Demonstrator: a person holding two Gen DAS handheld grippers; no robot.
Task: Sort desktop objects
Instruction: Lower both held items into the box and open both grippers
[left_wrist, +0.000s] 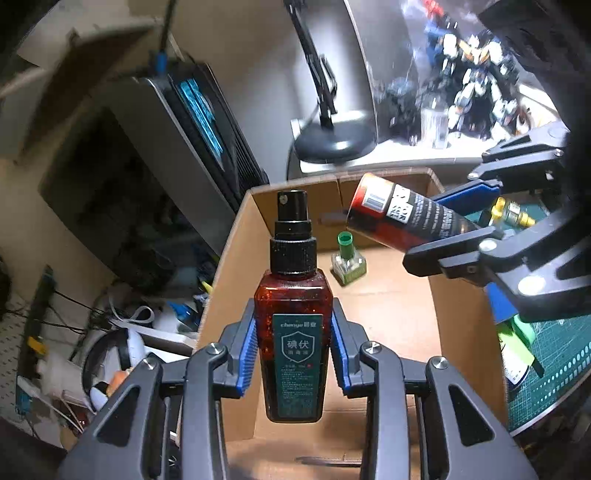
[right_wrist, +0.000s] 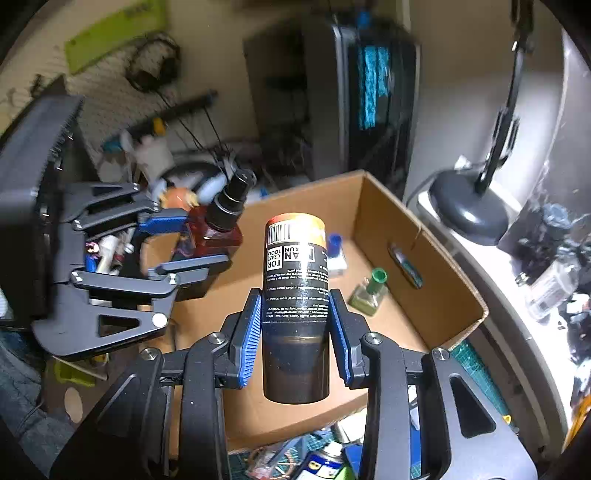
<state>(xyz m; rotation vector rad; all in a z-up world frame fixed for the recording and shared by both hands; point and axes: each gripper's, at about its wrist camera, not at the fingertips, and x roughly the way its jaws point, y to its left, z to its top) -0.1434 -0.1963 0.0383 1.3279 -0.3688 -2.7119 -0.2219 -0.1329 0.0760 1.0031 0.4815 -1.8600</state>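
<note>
My left gripper (left_wrist: 294, 321) is shut on a red-brown spray bottle (left_wrist: 295, 354) with a black pump top and a teal label, held upright over an open cardboard box (left_wrist: 236, 258). My right gripper (right_wrist: 294, 295) is shut on a black can (right_wrist: 295, 251) with a red-orange end and a barcode, also above the box (right_wrist: 436, 291). In the left wrist view the right gripper (left_wrist: 424, 229) and the can (left_wrist: 391, 206) reach in from the right. In the right wrist view the left gripper (right_wrist: 207, 238) and the spray bottle (right_wrist: 225, 221) hang at the box's left side.
A small green-capped bottle (left_wrist: 347, 258) (right_wrist: 371, 291) and a blue-capped bottle (right_wrist: 335, 253) lie on the box floor. A black lamp base (right_wrist: 469, 210) stands behind the box, a computer case (left_wrist: 195, 122) to the left. A green cutting mat (left_wrist: 554, 350) lies beside the box.
</note>
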